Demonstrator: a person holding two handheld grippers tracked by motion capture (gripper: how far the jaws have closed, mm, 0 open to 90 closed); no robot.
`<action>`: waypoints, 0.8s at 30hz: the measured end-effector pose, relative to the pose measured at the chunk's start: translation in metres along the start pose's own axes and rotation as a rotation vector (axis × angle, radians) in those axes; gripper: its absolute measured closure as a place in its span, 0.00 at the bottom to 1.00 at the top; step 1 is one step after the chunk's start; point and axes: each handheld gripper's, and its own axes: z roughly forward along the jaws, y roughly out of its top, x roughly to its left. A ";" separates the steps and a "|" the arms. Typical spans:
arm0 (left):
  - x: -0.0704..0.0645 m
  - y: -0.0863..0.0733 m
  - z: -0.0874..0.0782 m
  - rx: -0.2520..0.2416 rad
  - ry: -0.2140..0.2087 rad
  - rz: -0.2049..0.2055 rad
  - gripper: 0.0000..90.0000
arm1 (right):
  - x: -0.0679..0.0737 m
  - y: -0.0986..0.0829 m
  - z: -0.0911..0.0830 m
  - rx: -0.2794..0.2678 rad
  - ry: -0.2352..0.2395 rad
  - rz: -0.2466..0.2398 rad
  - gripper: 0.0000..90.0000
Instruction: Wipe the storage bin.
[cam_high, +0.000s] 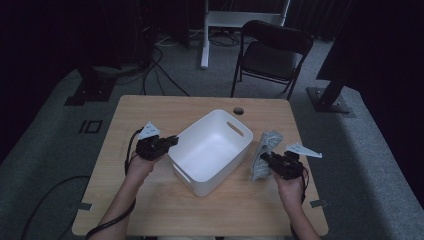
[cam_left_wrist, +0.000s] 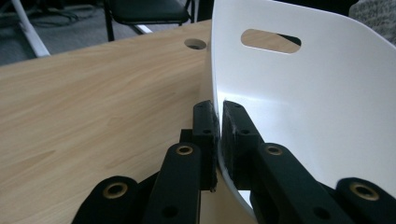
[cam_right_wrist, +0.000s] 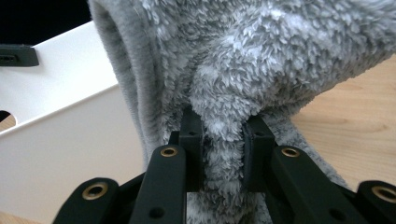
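A white plastic bin (cam_high: 210, 150) with handle slots sits empty in the middle of the wooden table (cam_high: 150, 110). My left gripper (cam_high: 171, 141) is shut on the bin's left rim (cam_left_wrist: 215, 93), one jaw outside the wall and one inside. A grey fluffy cloth (cam_high: 264, 152) lies bunched on the table just right of the bin. My right gripper (cam_high: 266, 158) is shut on a fold of that cloth (cam_right_wrist: 243, 70), with the fabric pinched between its fingers (cam_right_wrist: 191, 140). The bin's white wall (cam_right_wrist: 60, 126) stands close at the left in the right gripper view.
A round cable hole (cam_high: 238, 110) sits in the table near its far edge. A black folding chair (cam_high: 272, 50) stands behind the table. Black stand bases (cam_high: 330, 97) rest on the grey carpet at both sides. Cables trail off the table's left side.
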 end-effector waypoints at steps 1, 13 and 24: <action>-0.001 0.000 0.000 0.002 0.007 0.015 0.94 | 0.001 0.002 0.001 -0.001 0.001 -0.004 0.83; 0.003 0.000 0.000 0.005 -0.057 0.003 0.94 | 0.016 0.013 0.019 -0.004 0.030 -0.065 0.83; 0.006 -0.004 0.002 -0.019 -0.110 -0.004 0.94 | 0.014 0.010 0.026 0.022 0.004 -0.067 0.83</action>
